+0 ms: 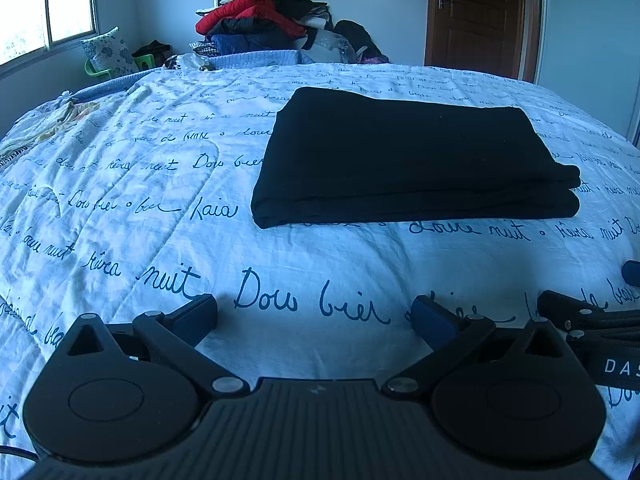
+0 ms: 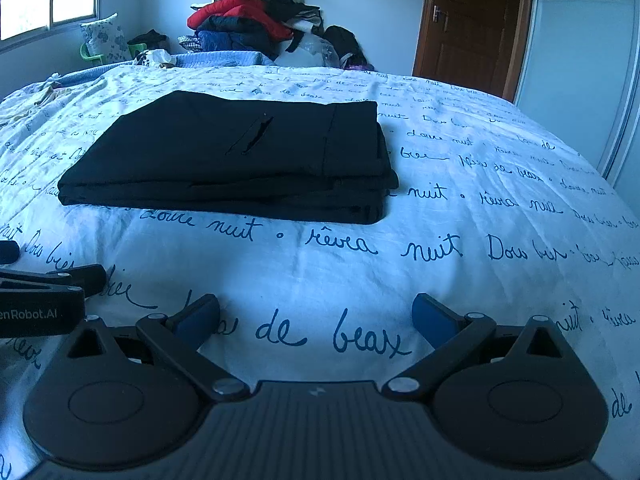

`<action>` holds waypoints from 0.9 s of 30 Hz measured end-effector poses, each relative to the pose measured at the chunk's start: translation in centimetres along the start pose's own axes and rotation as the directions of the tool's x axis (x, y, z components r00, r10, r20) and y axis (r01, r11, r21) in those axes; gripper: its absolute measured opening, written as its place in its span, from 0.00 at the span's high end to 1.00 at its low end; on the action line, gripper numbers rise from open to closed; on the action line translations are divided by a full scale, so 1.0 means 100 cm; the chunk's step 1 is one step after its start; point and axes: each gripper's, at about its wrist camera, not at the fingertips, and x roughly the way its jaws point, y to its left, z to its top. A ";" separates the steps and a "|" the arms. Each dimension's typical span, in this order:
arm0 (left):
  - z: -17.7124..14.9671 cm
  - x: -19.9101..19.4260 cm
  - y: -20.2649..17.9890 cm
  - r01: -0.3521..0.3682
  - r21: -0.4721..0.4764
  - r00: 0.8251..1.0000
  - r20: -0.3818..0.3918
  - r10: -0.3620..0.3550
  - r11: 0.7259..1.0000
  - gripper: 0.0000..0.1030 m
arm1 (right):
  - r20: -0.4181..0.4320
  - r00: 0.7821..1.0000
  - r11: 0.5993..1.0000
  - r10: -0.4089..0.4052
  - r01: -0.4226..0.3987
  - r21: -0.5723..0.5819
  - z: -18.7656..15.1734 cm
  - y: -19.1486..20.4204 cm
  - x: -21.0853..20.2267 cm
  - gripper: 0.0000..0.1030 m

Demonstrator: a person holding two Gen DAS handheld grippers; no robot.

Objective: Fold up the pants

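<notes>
Black pants [image 1: 412, 160] lie folded into a flat rectangular stack on the white bedspread with blue script [image 1: 160, 208]. In the right wrist view the pants [image 2: 240, 160] show a pocket slit on top and layered edges at the right. My left gripper [image 1: 316, 316] is open and empty, low over the bed, well short of the pants. My right gripper [image 2: 316, 316] is open and empty too, near the front of the bed, apart from the pants. Each gripper shows at the edge of the other's view.
A pile of clothes with a red jacket [image 1: 256, 16] stands beyond the bed's far edge. A brown door [image 1: 480, 16] is at the back right, a window [image 1: 44, 4] at the left. Crumpled cloth [image 1: 60, 120] lies at the bed's far left.
</notes>
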 end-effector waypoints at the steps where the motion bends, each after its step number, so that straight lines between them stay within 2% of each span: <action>1: 0.000 0.000 0.000 0.000 0.000 1.000 0.000 0.000 1.000 0.00 | 0.000 1.000 1.000 0.000 0.000 0.000 0.000 0.000 0.000 0.00; 27: 0.000 -0.001 -0.001 -0.012 0.007 1.000 0.007 0.012 1.000 0.00 | 0.001 1.000 1.000 0.018 -0.018 0.016 -0.001 -0.003 0.001 0.00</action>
